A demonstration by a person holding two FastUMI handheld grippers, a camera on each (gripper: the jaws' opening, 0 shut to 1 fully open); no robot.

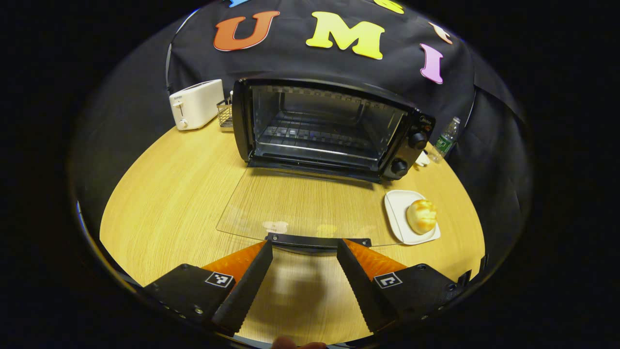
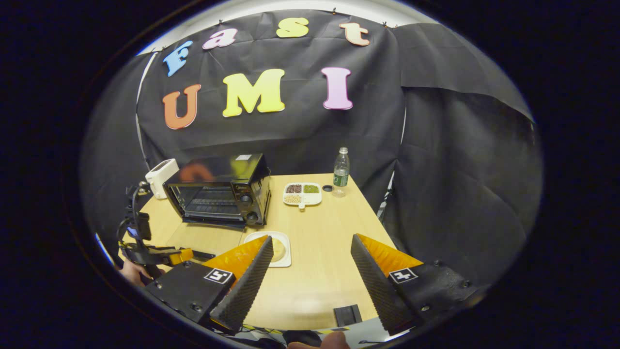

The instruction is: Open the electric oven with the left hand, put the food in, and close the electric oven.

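The black electric oven (image 1: 329,126) stands open, its cavity and rack bare. Its glass door (image 1: 300,203) lies flat toward me, the handle (image 1: 317,240) at its near edge. My left gripper (image 1: 305,244) is open, its tips just at the handle's two ends without pinching it. A bread bun (image 1: 421,215) rests on a white plate (image 1: 397,203) right of the door. In the right gripper view my right gripper (image 2: 312,240) is open above the table, with the plate (image 2: 286,257) by its left finger and the bun (image 2: 278,248) partly hidden. The oven (image 2: 218,191) sits beyond.
A white toaster (image 1: 196,104) and a wire basket (image 1: 224,114) stand left of the oven. A water bottle (image 2: 341,172), its cap (image 2: 327,188) and a divided dish of beans (image 2: 302,194) sit at the back right. A small black block (image 2: 348,315) lies at the front edge.
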